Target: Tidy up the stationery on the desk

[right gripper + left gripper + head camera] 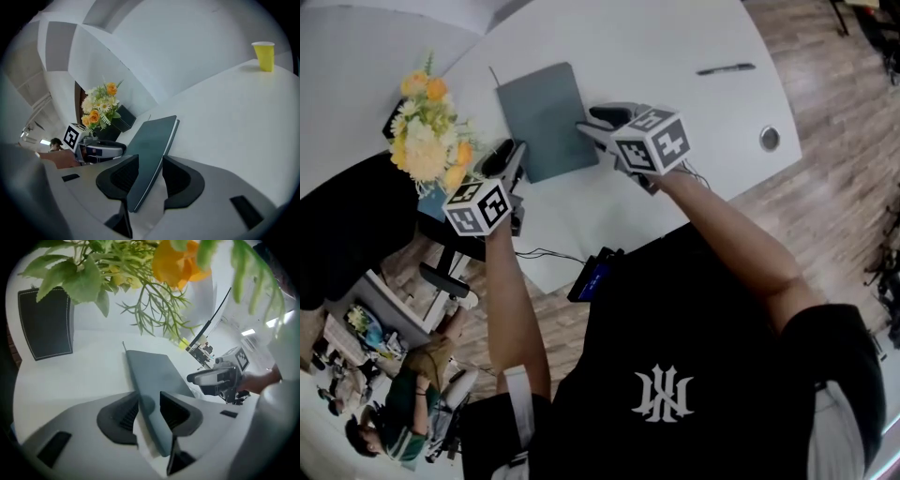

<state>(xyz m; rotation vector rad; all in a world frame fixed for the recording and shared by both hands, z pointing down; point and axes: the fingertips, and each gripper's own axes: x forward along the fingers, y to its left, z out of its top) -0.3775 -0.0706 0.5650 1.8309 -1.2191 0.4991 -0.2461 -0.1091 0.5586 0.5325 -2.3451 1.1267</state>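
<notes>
A grey notebook (542,122) lies across the white desk (656,56), seen from the head view. My left gripper (508,161) is at its near left corner and my right gripper (598,122) at its right edge. In the left gripper view the notebook (152,376) runs between the jaws, and the left gripper (149,408) is shut on its edge. In the right gripper view the notebook (152,140) stands tilted off the desk, with the right gripper (149,173) shut on it. A black pen (725,68) lies far right on the desk.
A vase of yellow and orange flowers (427,131) stands close to the left gripper. A black leather pad (47,322) lies behind them. A yellow cup (265,56) stands far off on the desk. A round cable port (770,138) sits near the desk's right edge.
</notes>
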